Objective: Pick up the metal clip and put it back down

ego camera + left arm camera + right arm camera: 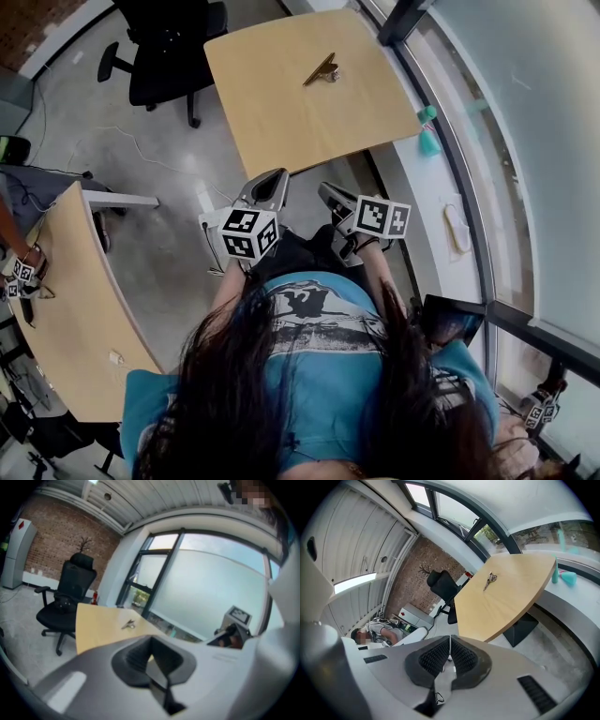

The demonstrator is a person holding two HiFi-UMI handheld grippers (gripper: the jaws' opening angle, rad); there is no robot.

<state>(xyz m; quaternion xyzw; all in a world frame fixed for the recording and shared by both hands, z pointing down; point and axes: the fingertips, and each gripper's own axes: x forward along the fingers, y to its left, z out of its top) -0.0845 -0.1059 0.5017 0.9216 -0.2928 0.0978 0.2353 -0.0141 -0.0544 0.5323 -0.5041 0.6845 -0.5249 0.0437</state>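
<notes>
1. Progress: as far as the views show, nothing of the task is done. The metal clip (322, 70) lies untouched near the middle of the far counter (272, 127), a little towards its far side and well apart from both grippers.
2. Left gripper (269, 187): it is held over the floor, short of the counter's near edge. Its fingers stand slightly spread with nothing between them.
3. Right gripper (330, 197): it is just beside the left one, also short of the near edge. Its fingers are pressed together on nothing.
4. Remaining, in my judgement: the reach over the counter, the pinch on the clip, the lift and the setting down, which is the whole task.
5. Edges: the clip sits well inside every edge, so I judge little risk of it being pushed off. A teal bottle (428, 141) stands on the window sill just beyond the counter's near right corner.
6. Open room: the counter carries only the clip, so approach from the near side looks unobstructed. A black office chair (169, 47) stands off the far left corner, clear of that path.
</notes>
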